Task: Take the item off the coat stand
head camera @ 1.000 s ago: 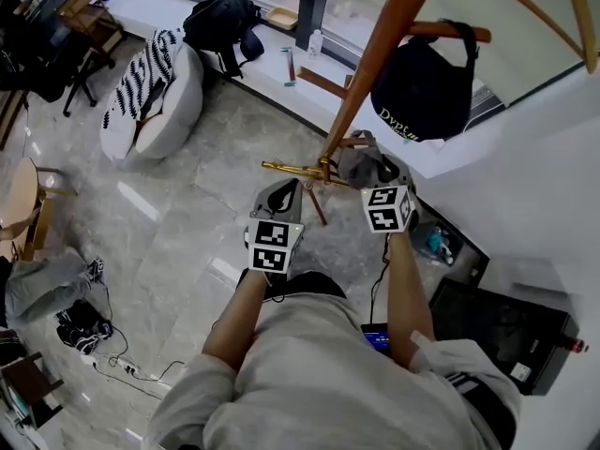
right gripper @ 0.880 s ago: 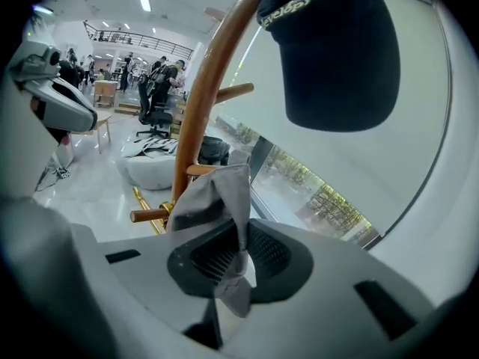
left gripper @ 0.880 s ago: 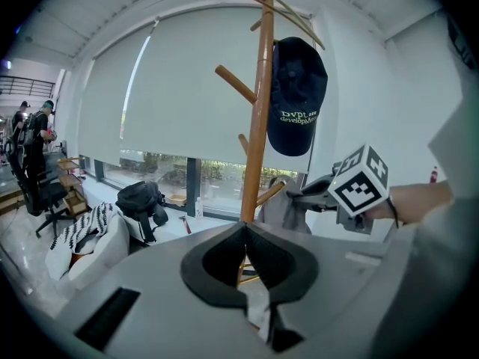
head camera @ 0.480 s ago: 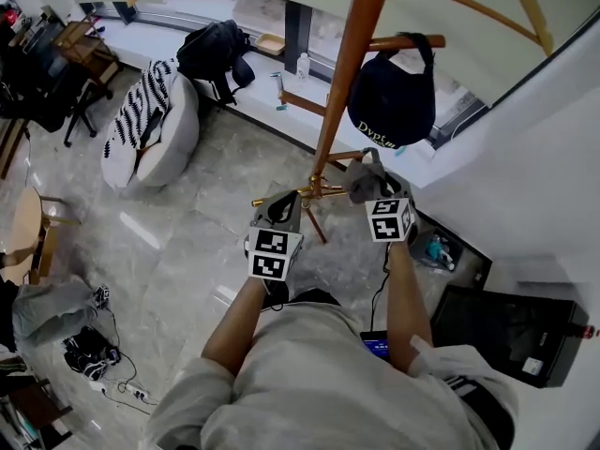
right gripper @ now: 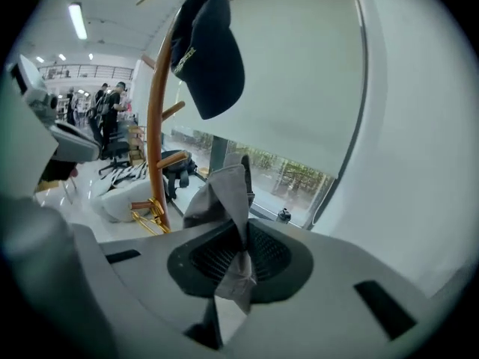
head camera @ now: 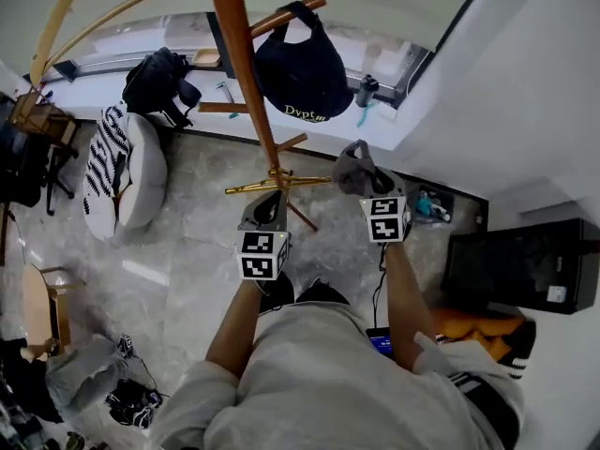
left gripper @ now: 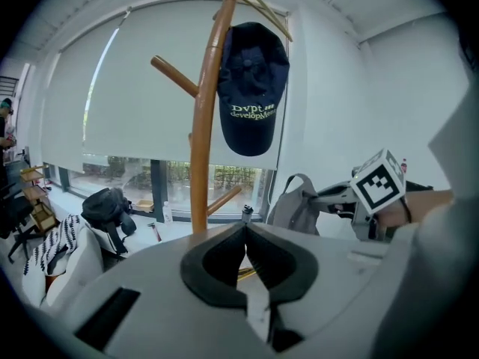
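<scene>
A dark navy cap (head camera: pixel 302 71) with pale lettering hangs on a peg of the wooden coat stand (head camera: pixel 242 64); the same cap (left gripper: pixel 252 88) shows above and ahead of my left gripper. My right gripper (head camera: pixel 362 182) is shut on a grey fabric item (head camera: pixel 354 169), held off the stand to the right of the pole. The grey fabric item (right gripper: pixel 227 193) is pinched between the pads and stands up past them. My left gripper (head camera: pixel 271 202) sits near the pole's lower part, and the left gripper (left gripper: pixel 245 228) is shut with nothing in it.
A brass bar (head camera: pixel 272 184) crosses the pole low down. A white armchair with a striped cloth (head camera: pixel 122 172) stands left, a black backpack (head camera: pixel 159 78) on the window ledge behind. A white wall and a black box (head camera: pixel 525 265) are to the right.
The head view has swung, so the stand and cap now sit upper centre-left. Both grippers stay side by side by the pole; the right one still holds the grey item.
</scene>
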Tool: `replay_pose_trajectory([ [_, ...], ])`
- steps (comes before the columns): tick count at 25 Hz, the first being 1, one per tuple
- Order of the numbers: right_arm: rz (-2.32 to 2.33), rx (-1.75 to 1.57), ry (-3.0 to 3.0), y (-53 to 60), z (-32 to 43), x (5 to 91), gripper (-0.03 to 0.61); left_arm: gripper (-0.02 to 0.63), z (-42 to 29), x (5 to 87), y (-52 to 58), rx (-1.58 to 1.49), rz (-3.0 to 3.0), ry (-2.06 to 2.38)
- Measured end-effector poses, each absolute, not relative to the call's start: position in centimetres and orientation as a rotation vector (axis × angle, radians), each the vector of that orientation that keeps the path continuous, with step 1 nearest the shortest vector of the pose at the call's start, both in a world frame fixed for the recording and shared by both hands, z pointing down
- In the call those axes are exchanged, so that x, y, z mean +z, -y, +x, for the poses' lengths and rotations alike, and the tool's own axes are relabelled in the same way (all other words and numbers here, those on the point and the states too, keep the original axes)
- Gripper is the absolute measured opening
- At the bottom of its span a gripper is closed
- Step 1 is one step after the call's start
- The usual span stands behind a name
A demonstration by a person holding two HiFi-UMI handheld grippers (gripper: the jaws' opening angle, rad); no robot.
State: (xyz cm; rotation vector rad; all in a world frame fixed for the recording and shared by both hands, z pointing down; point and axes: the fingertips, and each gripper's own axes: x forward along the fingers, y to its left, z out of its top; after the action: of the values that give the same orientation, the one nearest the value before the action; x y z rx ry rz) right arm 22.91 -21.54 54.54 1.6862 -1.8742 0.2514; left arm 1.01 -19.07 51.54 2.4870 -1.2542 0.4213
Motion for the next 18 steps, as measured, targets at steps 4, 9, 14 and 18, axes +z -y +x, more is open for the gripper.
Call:
replay_pose_trajectory([
  [4,1.827,0.348,1.921,18.6,24.7,53.8,0.035,0.011,4.2,52.1,18.1,0.446,2.528,1.157],
  [9,1.962,0.344,1.938,13.9,26.7,52.2,0.035,0.011,9.1,52.4,16.1,0.481,2.615,1.005],
  [14,2.134,0.307,1.859,8.6,29.9,50.2,0.035,0.011,13.6,51.3,14.8,0.472,2.705,0.875],
  [18,2.288,0.28,1.731,4.4,31.9,48.7,0.035,0.011,17.6,50.8,13.6,0.459,2.776,0.706],
])
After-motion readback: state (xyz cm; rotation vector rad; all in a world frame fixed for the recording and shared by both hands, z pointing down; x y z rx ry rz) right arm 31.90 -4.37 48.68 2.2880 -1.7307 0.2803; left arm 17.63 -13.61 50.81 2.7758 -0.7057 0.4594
